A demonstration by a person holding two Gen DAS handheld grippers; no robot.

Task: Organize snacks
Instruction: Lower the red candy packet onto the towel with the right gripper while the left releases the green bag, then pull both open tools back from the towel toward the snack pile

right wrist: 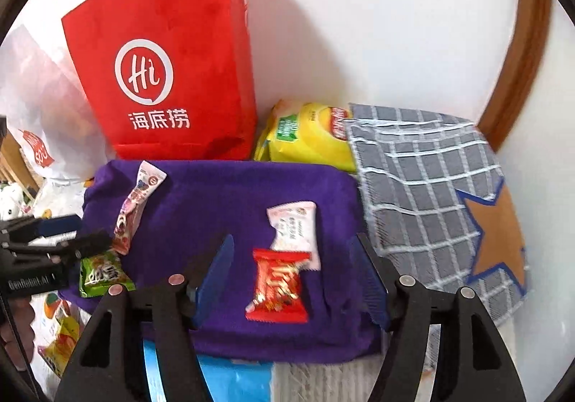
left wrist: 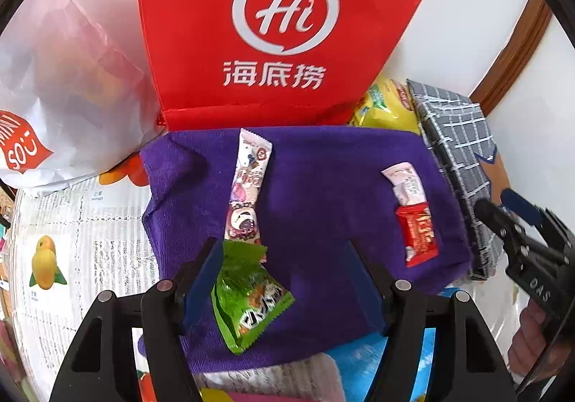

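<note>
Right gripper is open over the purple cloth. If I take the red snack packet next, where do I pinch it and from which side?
Pinch the red snack packet across its narrow middle, coming down from above. It lies flat on the purple cloth, and the right gripper already straddles it with open jaws. Its far edge overlaps the white packet, so stay low on the body.

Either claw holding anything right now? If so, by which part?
Nothing held. Left claw open around the green packet; right claw open over the red packet.

A home: shopping bags (left wrist: 251, 24), folded cloths (right wrist: 222, 222) and a wooden door frame (right wrist: 517, 60).
</note>
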